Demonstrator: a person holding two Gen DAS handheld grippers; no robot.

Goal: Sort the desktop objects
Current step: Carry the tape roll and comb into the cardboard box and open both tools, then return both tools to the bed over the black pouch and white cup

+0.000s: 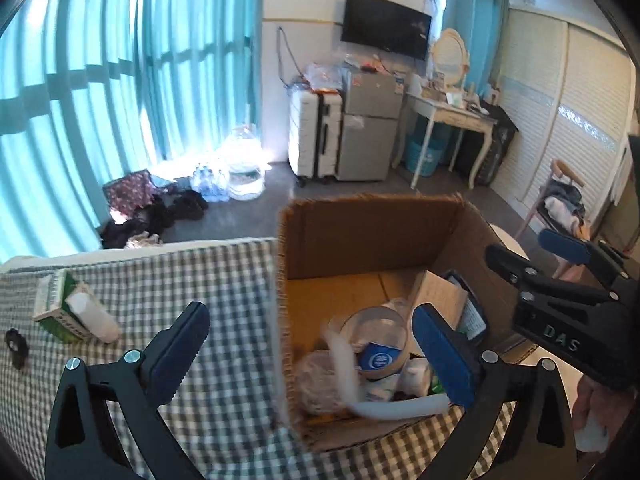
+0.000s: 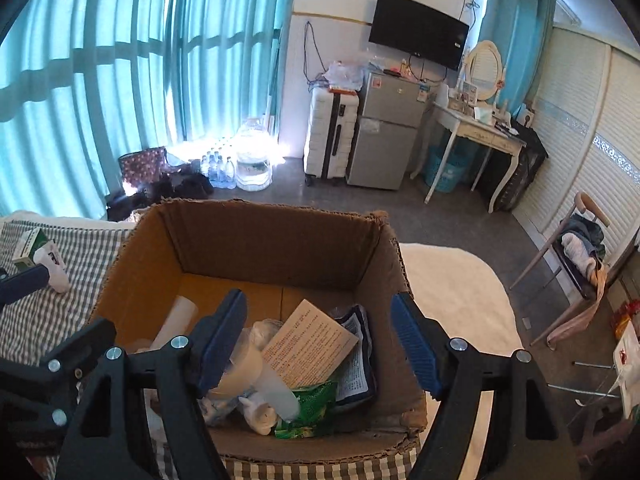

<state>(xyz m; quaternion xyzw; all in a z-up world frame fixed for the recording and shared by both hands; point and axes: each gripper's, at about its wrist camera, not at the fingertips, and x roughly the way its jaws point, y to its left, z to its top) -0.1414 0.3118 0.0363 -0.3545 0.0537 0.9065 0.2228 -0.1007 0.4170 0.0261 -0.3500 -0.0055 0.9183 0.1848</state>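
An open cardboard box [image 1: 372,236] [image 2: 272,240] stands on the green checked tablecloth [image 1: 192,276]. It holds a tape roll [image 1: 376,336], a beige leaflet [image 2: 308,344], a dark blue packet [image 2: 356,360], a green packet [image 2: 312,404] and a white bottle [image 2: 280,394]. A blurred white tube [image 1: 348,376] lies among them. My left gripper [image 1: 310,356] is open and straddles the box's left wall. My right gripper [image 2: 320,344] [image 1: 536,252] is open above the contents, its pads touching nothing. On the cloth to the left lie a green carton [image 1: 52,304] [image 2: 30,246] and a white bottle [image 1: 94,316] [image 2: 54,264].
A small black object [image 1: 16,346] sits at the cloth's left edge. Right of the box is a white fluffy surface [image 2: 452,280], and beyond it a chair with clothes [image 2: 580,240]. A suitcase [image 2: 330,132], a small fridge [image 2: 384,132] and a dressing table [image 2: 480,132] stand by the far wall.
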